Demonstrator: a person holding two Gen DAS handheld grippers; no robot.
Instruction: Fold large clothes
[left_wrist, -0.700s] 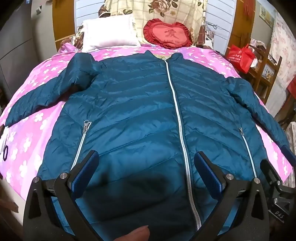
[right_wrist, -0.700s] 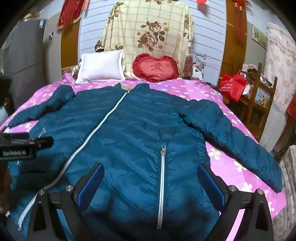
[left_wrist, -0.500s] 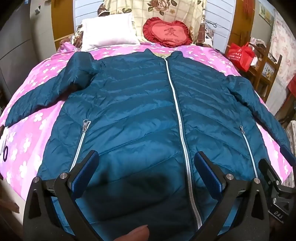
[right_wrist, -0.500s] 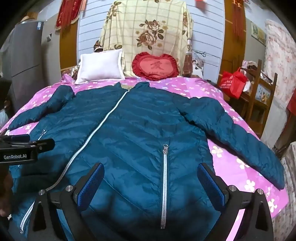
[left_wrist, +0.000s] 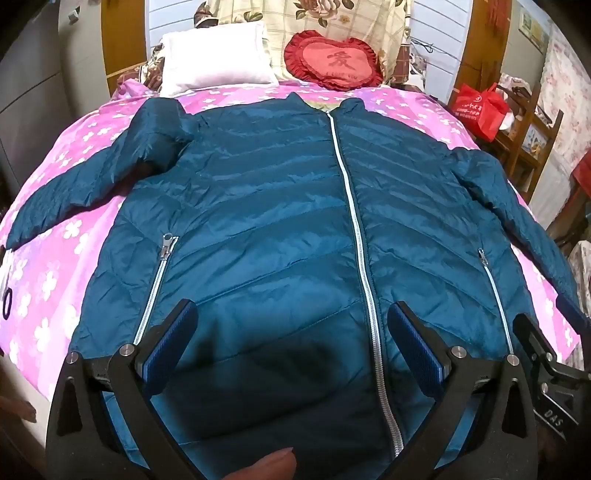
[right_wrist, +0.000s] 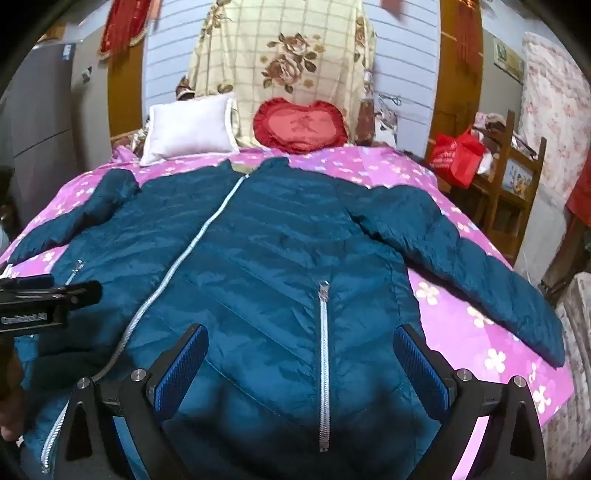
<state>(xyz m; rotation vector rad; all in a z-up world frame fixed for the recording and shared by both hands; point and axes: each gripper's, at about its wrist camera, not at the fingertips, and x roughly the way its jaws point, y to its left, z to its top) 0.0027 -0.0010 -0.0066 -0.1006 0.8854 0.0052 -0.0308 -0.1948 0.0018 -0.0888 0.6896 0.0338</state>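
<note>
puffer jacket (left_wrist: 280, 229), teal and zipped, is laid face-up across the pink floral bedspread (left_wrist: 48, 280), sleeves spread. left gripper (left_wrist: 291, 350) and right gripper (right_wrist: 299, 365) are held over its hem, jaws wide, nothing gripped. slippery quilted fabric could be pinched in one layer only, so a fold might slide or bunch.

Teal jacket (right_wrist: 258, 266) lies flat, zipped, front up on pink bedspread (right_wrist: 461, 332), collar twd top centre. Right gripper (right_wrist: 301, 358), bottom of frame, jaws wide, nothing btwn them, over the hem by a pocket zip (right_wrist: 324, 369). Left gripper (right_wrist: 40, 299) pokes in at left edge, prob. above jacket. White pillow (right_wrist: 188, 127), red cushion (right_wrist: 301, 125) up top.
</note>
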